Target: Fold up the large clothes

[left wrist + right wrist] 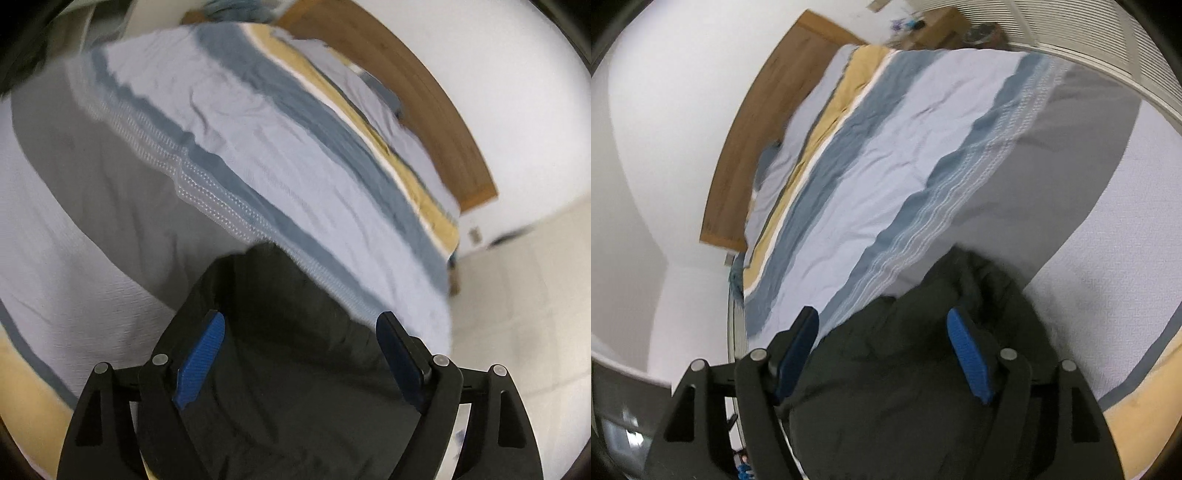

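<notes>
On the bed's striped cover (258, 147) lies a dark garment (295, 350), bunched at the near edge. Seen from the left wrist, the left gripper (299, 354) stands wide above it, blue pads (201, 362) clear of the cloth, nothing held. The wooden headboard (424, 92) runs along the far edge against a white wall. Seen from the right wrist, the right gripper (886, 354) also gapes over the same garment (905, 387), its pads (969, 354) apart from the fabric.

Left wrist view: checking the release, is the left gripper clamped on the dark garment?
No: the left gripper stands open above the dark garment, pads clear of it.
</notes>
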The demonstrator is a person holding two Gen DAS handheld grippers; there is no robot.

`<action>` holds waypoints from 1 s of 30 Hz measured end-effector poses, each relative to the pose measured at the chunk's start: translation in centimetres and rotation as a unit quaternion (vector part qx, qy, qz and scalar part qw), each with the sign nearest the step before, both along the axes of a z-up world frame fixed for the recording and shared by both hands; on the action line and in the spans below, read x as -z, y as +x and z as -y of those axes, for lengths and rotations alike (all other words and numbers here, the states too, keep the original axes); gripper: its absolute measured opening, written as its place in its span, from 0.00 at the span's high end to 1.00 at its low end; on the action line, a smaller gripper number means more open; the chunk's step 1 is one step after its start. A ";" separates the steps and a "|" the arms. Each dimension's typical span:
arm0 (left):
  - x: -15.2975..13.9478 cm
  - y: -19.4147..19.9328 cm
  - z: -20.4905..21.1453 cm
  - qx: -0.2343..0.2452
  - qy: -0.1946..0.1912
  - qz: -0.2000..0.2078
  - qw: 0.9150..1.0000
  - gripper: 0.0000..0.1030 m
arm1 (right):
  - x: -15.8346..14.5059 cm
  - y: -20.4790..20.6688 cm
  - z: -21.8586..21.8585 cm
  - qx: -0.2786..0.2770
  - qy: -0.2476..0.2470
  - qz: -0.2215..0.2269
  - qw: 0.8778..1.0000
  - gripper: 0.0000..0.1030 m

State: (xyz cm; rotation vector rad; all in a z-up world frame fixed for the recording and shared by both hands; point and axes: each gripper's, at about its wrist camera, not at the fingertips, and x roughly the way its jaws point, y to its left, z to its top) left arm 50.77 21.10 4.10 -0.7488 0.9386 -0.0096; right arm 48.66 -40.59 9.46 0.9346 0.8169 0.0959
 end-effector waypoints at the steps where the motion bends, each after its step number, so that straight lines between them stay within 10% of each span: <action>1: 0.1 -0.6 1.2 0.014 0.021 0.000 1.000 0.19 | 0.1 -0.4 -1.2 -0.015 -0.004 -0.002 1.000 0.31; 14: 2.2 -3.4 12.7 0.161 0.150 0.011 0.975 0.19 | 1.1 -2.8 -14.6 -0.163 -0.166 0.013 0.972 0.31; 30: 6.2 5.9 19.0 0.233 0.219 -0.004 0.948 0.19 | 4.8 4.9 -19.8 -0.218 -0.275 -0.001 0.936 0.31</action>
